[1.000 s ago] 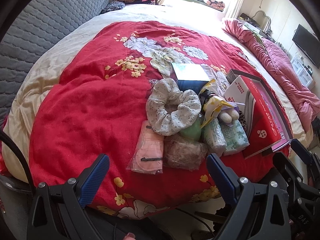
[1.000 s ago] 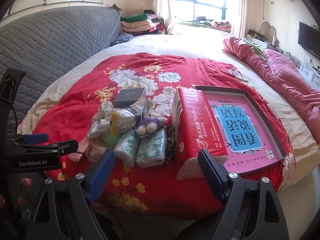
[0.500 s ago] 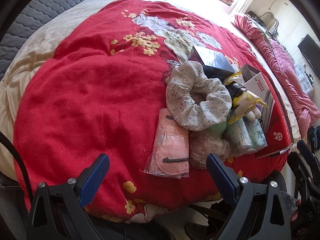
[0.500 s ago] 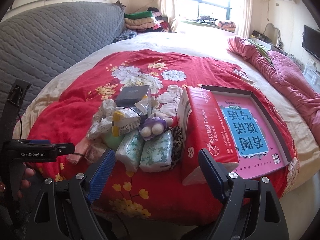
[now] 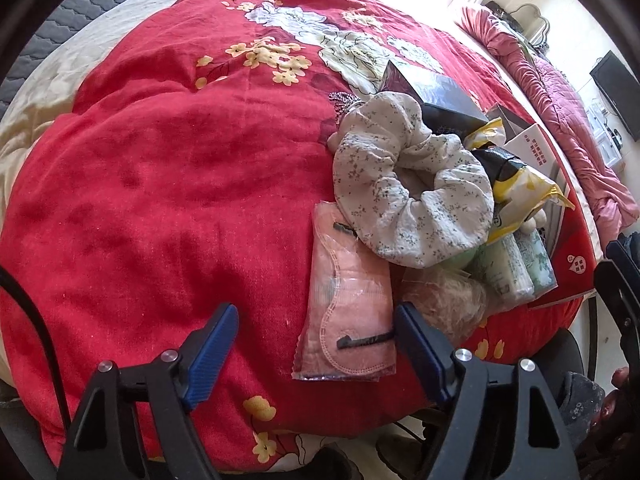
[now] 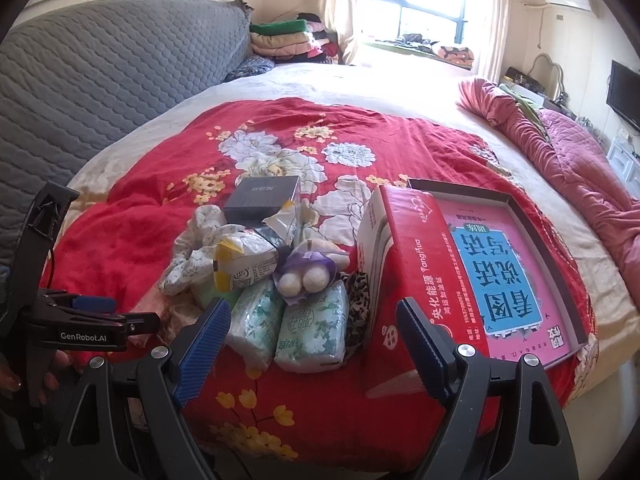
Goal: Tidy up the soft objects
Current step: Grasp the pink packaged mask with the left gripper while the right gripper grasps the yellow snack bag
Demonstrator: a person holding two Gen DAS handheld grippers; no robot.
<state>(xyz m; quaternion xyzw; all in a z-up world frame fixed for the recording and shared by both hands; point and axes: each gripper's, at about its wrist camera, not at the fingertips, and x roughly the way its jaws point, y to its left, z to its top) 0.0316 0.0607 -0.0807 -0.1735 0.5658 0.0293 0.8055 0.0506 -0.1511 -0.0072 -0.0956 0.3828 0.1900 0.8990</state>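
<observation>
While the left gripper (image 5: 312,344) is hovering wide-jawed over the packaged pink face mask (image 5: 348,300) on the red quilt (image 5: 160,180), nothing is being gripped. The right gripper (image 6: 312,340) is gaping too — tissue packs (image 6: 308,328) lying just ahead.

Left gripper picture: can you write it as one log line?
left gripper: open | nearest: pink mask packet | right gripper: open | nothing held

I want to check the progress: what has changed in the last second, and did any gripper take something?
The left gripper has come forward and down toward the pink mask packet, which now lies near its right finger; its jaws are open and hold nothing. The right gripper edged slightly closer to the pile, also open. The floral scrunchie, tissue packs and red box stayed in place.
</observation>
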